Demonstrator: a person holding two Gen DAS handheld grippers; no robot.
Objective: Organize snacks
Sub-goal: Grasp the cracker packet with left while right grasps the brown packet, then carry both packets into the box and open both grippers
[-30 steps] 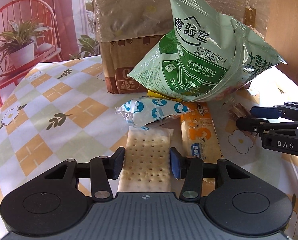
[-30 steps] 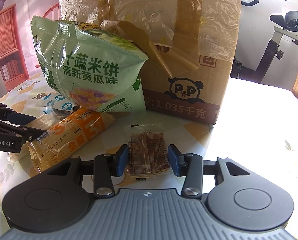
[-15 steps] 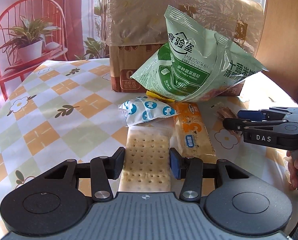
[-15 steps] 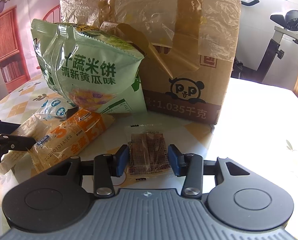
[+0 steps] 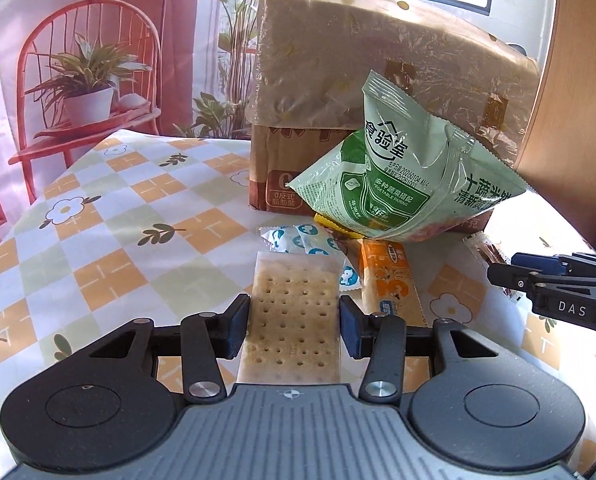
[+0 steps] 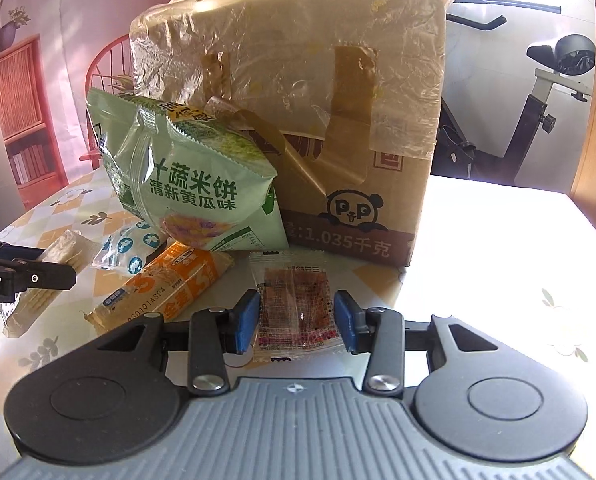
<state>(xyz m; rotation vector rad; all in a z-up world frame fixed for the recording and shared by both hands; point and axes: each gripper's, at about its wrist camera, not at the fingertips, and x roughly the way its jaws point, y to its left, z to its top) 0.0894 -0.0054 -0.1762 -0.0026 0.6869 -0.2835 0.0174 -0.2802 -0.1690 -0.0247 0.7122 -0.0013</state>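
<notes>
Box (image 6: 337, 184) reads "P&P"; claw (image 5: 509, 276) "DAS"

Left gripper (image 5: 294, 326) — black linkage arms, silver pivot screws, blue-padded fingers (image 5: 347, 330), ribbed grey housing flanked by round black discs. Right gripper (image 6: 294, 322) looks identical — white "DAS" lettering on its side.

The left gripper (image 5: 294, 328) has lifted its cracker packet (image 5: 294, 320) off the table (image 5: 110, 248) and drawn back from the cardboard box (image 5: 337, 92), so the blue-and-white sachet (image 5: 298, 240) now shows beyond the packet's far end. The right gripper (image 6: 294, 316) has just been closing a little further on the small clear packet (image 6: 296, 308) between its jaws and has raised it clear of the table.
</notes>
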